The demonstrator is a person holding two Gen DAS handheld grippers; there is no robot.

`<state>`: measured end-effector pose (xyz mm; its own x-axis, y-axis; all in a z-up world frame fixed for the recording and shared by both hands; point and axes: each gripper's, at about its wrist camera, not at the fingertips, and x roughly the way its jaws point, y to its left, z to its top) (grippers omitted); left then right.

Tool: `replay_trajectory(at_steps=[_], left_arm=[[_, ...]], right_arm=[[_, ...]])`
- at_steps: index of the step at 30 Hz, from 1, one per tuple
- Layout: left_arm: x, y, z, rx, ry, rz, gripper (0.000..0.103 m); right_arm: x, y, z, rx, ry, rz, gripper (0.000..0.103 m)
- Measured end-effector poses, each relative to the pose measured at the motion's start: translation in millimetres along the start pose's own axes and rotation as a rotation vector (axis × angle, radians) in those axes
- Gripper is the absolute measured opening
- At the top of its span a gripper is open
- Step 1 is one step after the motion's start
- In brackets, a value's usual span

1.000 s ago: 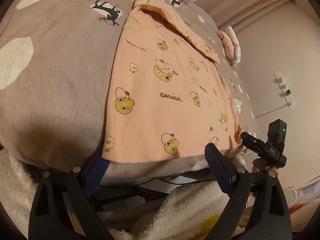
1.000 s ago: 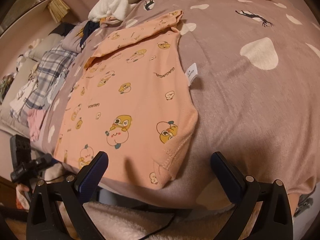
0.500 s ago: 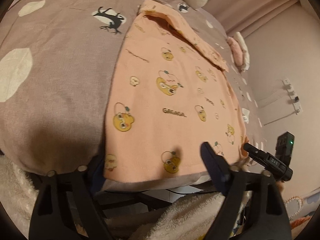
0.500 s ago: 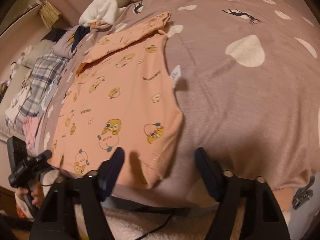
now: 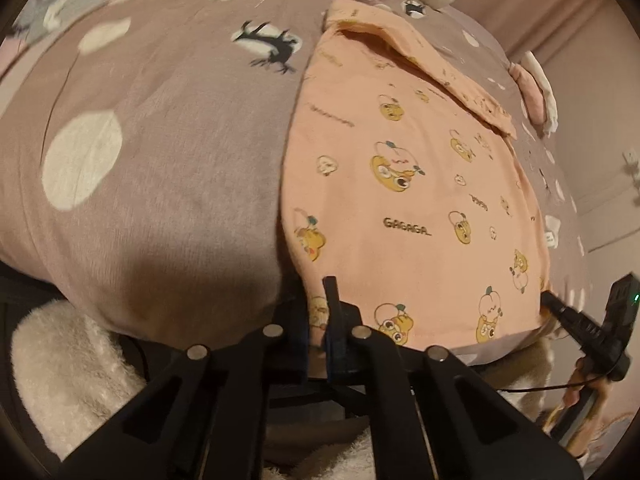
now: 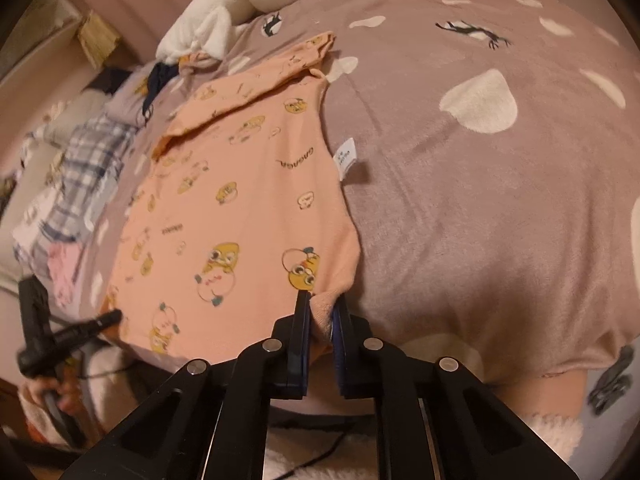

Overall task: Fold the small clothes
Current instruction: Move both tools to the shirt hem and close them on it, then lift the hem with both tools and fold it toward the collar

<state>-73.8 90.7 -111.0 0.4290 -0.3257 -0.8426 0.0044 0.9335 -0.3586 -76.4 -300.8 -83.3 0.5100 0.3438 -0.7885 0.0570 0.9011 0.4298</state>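
**A bedroom at home**

A bed fills both views, under a mauve cover printed with white hearts and small black animals. Plush toys sit at its far end, a plaid cloth lies alongside (rather blurred), and a pink wall carries sockets.

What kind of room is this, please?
Most likely a bedroom: a bed under a mauve bedspread with white hearts, more clothes heaped at the side, and an orange shirt spread for folding.
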Motion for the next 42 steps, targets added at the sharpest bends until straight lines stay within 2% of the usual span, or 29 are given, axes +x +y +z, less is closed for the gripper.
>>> replay_trajectory(at_steps=[6,17,20,25,28,30,36,39,42], left_arm=[[-6,2,9,-0.036,-0.011,-0.050,0.003],[-37,-10,38,-0.041,-0.088,-0.142,0.003],[-41,-12,57,-0.054,-0.107,-0.182,0.003],[-39,-8,99,-0.113,-0.169,-0.194,0.003],[-36,-10,123,-0.113,-0.183,-0.186,0.003],[-34,-16,143,-0.105,-0.199,-0.179,0.003],[-19,-29,196,-0.120,-0.223,-0.229,0.003],[-12,-33,215,-0.130,-0.238,-0.236,0.003],[-10,-35,233,-0.136,-0.261,-0.275,0.003]], right_arm=[[-14,6,5,-0.013,-0.068,0.109,0.011],[-29,24,30,-0.052,-0.173,0.187,0.010],[-37,29,46,-0.077,-0.210,0.224,0.010],[-39,29,76,-0.086,-0.259,0.229,0.010],[-39,32,97,-0.099,-0.282,0.228,0.010],[-37,34,113,-0.114,-0.291,0.230,0.010],[-21,43,161,-0.144,-0.305,0.223,0.010],[-10,46,182,-0.145,-0.307,0.226,0.010],[-3,50,196,-0.161,-0.312,0.233,0.010]])
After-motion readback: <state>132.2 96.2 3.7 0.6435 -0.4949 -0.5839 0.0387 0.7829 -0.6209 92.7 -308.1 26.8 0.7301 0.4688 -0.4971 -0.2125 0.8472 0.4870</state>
